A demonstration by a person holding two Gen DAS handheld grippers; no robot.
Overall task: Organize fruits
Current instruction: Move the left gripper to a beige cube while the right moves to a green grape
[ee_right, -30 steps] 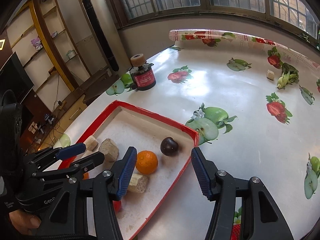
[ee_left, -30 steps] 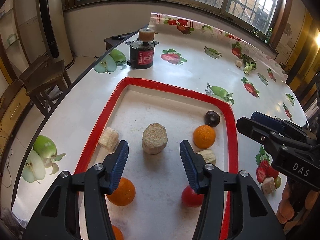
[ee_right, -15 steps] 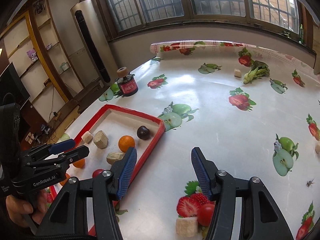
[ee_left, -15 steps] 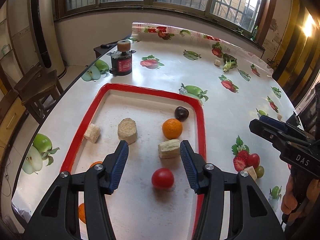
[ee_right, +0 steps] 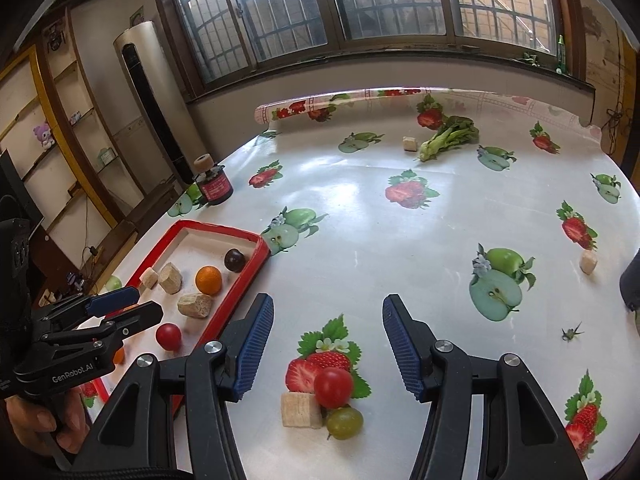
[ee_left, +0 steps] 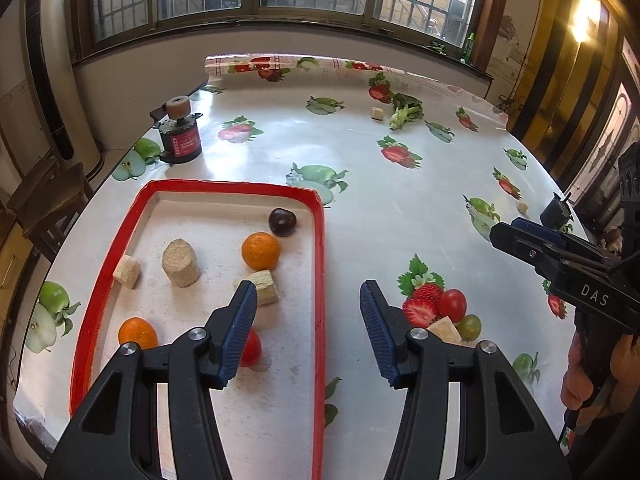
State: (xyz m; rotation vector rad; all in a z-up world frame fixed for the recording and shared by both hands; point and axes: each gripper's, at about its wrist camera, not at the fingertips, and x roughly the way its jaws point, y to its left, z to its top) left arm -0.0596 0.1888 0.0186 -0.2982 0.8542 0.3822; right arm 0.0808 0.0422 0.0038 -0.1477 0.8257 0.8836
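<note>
Both views shifted right off tray (ee_left: 320, 264); left gripper (ee_left: 308, 332) hides half of tomato (ee_left: 252, 348).

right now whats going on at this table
A person holds a gripper in each hand over a table, sorting fruit into a red tray. The tray already has two oranges, a dark plum, a red tomato and some beige blocks. Both the left gripper and the right gripper are open and empty. The right one hangs above a tomato, a green grape and a block lying outside the tray.
</note>
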